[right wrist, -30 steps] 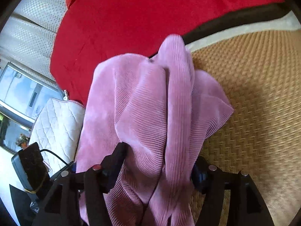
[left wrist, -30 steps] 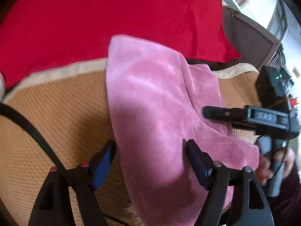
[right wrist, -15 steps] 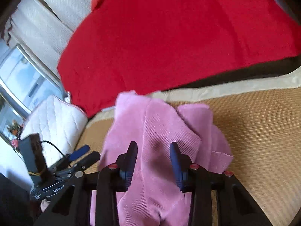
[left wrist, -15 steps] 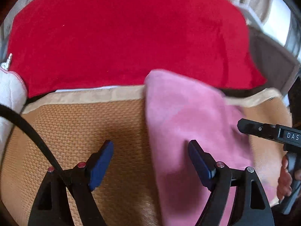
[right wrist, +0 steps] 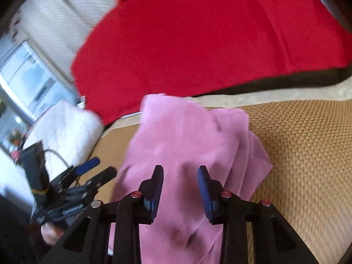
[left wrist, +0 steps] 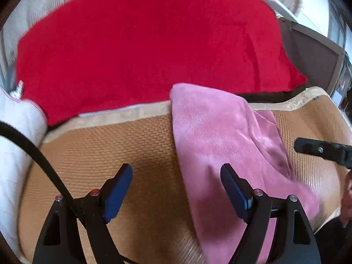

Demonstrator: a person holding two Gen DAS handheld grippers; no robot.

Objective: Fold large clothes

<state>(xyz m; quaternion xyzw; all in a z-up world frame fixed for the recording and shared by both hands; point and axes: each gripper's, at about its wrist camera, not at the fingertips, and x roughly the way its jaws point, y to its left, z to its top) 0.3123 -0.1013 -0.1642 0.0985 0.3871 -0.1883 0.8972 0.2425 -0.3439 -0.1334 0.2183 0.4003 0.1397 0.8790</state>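
Note:
A pink ribbed garment (left wrist: 220, 136) lies bunched lengthwise on a tan woven mat (left wrist: 110, 149). My left gripper (left wrist: 176, 169) hovers open above the mat at the garment's left edge, its blue pads holding nothing. In the right wrist view the garment (right wrist: 187, 136) rises in a gathered fold between the pads of my right gripper (right wrist: 180, 169), whose jaws are closing and pinch that fold. The left gripper (right wrist: 96, 171) shows at the lower left there, held by a person's hand (right wrist: 49, 231). One black finger of the right gripper (left wrist: 319, 149) reaches in from the right edge of the left wrist view.
A big red blanket (left wrist: 154, 44) covers the sofa back beyond the mat (right wrist: 308, 143). A white quilted cushion (right wrist: 66, 127) sits at the left end, by a window. A black cable (left wrist: 33, 151) crosses the lower left of the left wrist view.
The right jaws narrowed onto a fold of the pink garment and rose with it. The left gripper drew back and up, leaving the garment mostly to its right.

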